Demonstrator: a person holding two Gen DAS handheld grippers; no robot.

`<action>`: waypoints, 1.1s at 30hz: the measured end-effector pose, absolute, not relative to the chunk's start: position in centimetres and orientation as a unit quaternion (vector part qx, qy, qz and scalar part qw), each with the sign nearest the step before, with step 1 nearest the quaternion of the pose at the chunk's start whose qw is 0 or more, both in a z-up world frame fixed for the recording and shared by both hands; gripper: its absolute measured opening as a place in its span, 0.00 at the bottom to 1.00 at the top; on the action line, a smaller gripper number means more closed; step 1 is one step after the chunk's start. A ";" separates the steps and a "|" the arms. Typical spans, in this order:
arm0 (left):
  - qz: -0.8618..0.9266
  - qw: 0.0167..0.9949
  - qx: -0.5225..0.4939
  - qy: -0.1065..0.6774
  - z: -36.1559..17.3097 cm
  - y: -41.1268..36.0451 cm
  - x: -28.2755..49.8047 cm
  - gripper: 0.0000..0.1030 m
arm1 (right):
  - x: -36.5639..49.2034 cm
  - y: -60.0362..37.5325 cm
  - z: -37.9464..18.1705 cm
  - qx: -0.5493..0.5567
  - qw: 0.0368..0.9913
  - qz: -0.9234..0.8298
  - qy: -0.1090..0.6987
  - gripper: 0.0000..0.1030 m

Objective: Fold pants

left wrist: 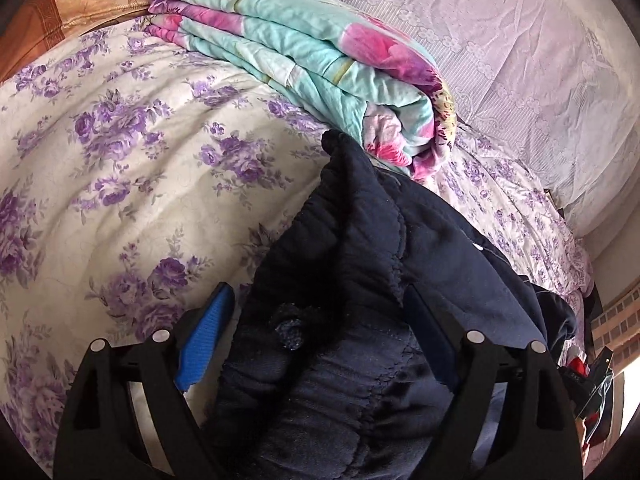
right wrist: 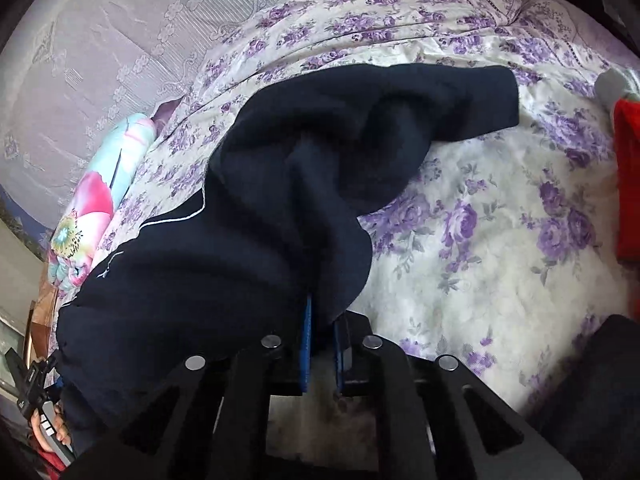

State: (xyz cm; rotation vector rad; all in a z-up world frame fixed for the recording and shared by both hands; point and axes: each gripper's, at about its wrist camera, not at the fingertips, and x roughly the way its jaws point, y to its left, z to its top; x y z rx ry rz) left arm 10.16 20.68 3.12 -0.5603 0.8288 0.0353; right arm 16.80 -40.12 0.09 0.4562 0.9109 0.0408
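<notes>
Although our two grippers sit close over the cloth, only one of them has a real hold: the right gripper [right wrist: 322, 344] has its blue pads drawn nearly together on a fold of the pants [right wrist: 256, 216], while the left gripper [left wrist: 320, 336] stands wide, its blue pad [left wrist: 206, 340] on one side and the dark one on the other, with the gathered waistband [left wrist: 340, 360] bunched between them. We cannot tell from the left wrist view whether those pads press the waistband or merely straddle it. The pants lie in a rumpled heap on the flowered bedsheet [right wrist: 500, 280], one leg trailing away toward the far side of the bed, just beside the folded quilt [left wrist: 304, 72]. We judge the fabric to be soft, thick and fleecy, with some weight to it, so it will sag and drape from any single point instead of holding a line. It looks matte and not slippery, so a modest pinch should keep it, though a pinch on one layer alone may let the others slide. The elastic waistband is the firmest part and the best place to hold, one gripper at each end of it; the leg hem [right wrist: 508, 96] is the other sound spot. Nothing here is fragile, but we would lift and shake the heap out flat before folding, since the twisted legs will not lie straight otherwise.
</notes>
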 end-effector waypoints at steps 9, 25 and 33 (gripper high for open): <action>0.040 0.885 -0.249 0.392 4.1 20.7 9.7 0.81 | 16.3 -31.9 5.5 0.138 0.909 0.110 0.377 0.35; 0.028 0.871 -0.275 0.405 4.3 23.2 9.6 0.83 | 27.0 -17.3 2.8 0.009 0.878 0.131 0.460 0.59; 0.015 0.866 -0.287 0.410 4.4 23.7 7.4 0.83 | 7.2 -29.2 5.7 0.064 0.926 0.143 0.343 0.64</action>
